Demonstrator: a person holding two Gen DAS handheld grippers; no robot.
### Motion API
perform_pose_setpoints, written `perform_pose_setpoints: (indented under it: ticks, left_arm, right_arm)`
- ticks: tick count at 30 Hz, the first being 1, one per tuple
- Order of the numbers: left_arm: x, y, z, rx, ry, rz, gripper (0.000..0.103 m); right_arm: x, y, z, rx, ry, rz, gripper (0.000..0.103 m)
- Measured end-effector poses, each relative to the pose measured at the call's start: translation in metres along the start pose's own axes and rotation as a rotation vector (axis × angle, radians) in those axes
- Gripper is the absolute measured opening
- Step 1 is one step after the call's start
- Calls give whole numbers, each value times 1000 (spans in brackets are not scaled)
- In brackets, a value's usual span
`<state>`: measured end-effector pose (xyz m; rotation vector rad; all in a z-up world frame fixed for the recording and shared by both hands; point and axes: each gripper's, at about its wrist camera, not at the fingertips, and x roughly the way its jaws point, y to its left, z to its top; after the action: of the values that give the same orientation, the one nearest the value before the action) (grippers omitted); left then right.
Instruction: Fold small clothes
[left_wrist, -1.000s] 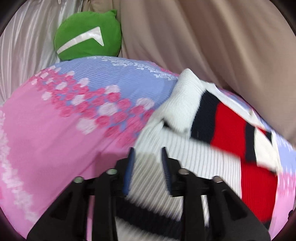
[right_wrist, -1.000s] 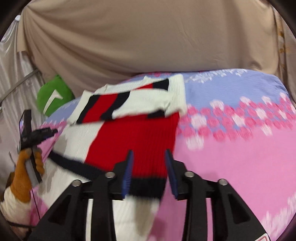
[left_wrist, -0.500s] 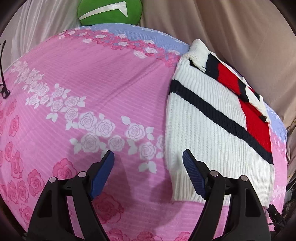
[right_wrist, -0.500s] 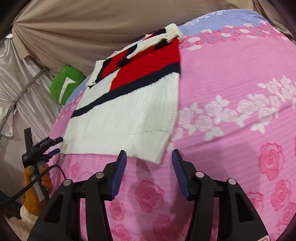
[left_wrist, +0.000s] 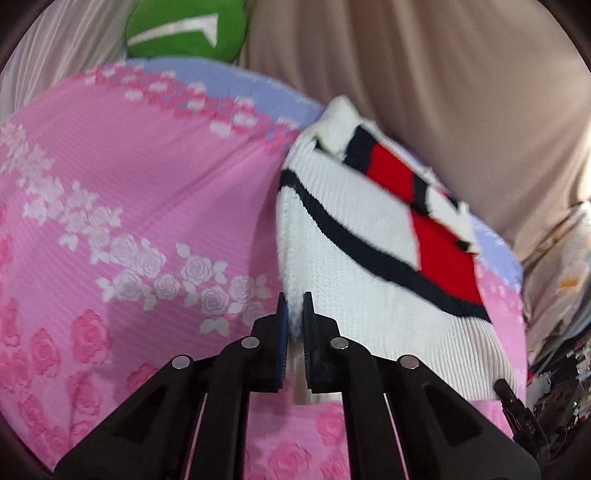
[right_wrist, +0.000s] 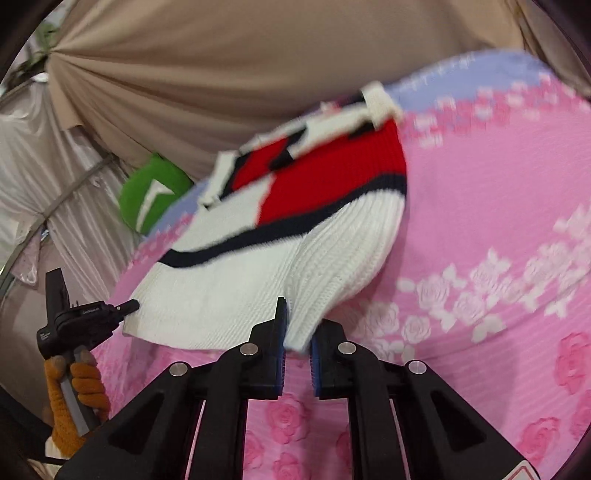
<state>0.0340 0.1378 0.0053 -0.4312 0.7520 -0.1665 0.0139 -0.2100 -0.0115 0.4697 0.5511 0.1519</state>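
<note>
A knitted sweater (left_wrist: 351, 266), white with a navy stripe and red blocks, lies on the pink floral bedspread (left_wrist: 129, 184). My left gripper (left_wrist: 293, 306) is shut on the near left corner of its white hem. In the right wrist view the sweater (right_wrist: 240, 288) bulges up at its near right corner, which sits pinched between the closing jaws of my right gripper (right_wrist: 298, 317). The left gripper (right_wrist: 88, 317) shows there at the hem's far corner, held by an orange-gloved hand (right_wrist: 74, 398).
A green cushion (left_wrist: 184, 29) sits at the far edge of the bed, and it shows too in the right wrist view (right_wrist: 151, 192). Beige drapes (left_wrist: 443, 74) hang close behind the bed. Clutter lies past the bed's right side (left_wrist: 561, 369).
Both grippers, open half a second ago in front of the hem, have closed on its two near corners. The right corner of the sweater now lifts off the bedspread.
</note>
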Motion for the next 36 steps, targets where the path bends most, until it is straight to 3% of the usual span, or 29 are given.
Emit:
perform_pose_setpoints:
  ticks: [6, 10, 14, 19, 22, 25, 28, 32, 36]
  left_arm:
    - [-92, -27, -19, 106, -140, -125, 4]
    - [-145, -37, -42, 152, -183, -195, 4]
    - [-202, -37, -65, 174, -275, -262, 4]
    - [-261, -36, -78, 204, -435, -296, 4]
    - [-276, -41, -74, 225, -499, -305, 4]
    - [-267, -50, -60, 232, -508, -279, 4]
    - [-223, -60, -33, 224, -448, -232, 4]
    - [-121, -74, 4, 215, -302, -137, 4]
    - [-29, -78, 30, 209, -217, -18, 4]
  right_arm:
    - [-82, 13, 0, -44, -167, 44, 9]
    - [-138, 22, -18, -118, -256, 108, 9]
    - [-193, 36, -38, -202, -345, 175, 9]
    - [-245, 61, -46, -292, -445, 239, 9]
    - [-262, 68, -39, -304, -509, 286, 9]
    - [-254, 56, -23, -249, -538, 308, 9]
    - [-210, 25, 6, -131, -486, 282, 9]
    - [-133, -13, 41, 7, -364, 196, 9]
    - [-65, -39, 63, 83, -262, 99, 9]
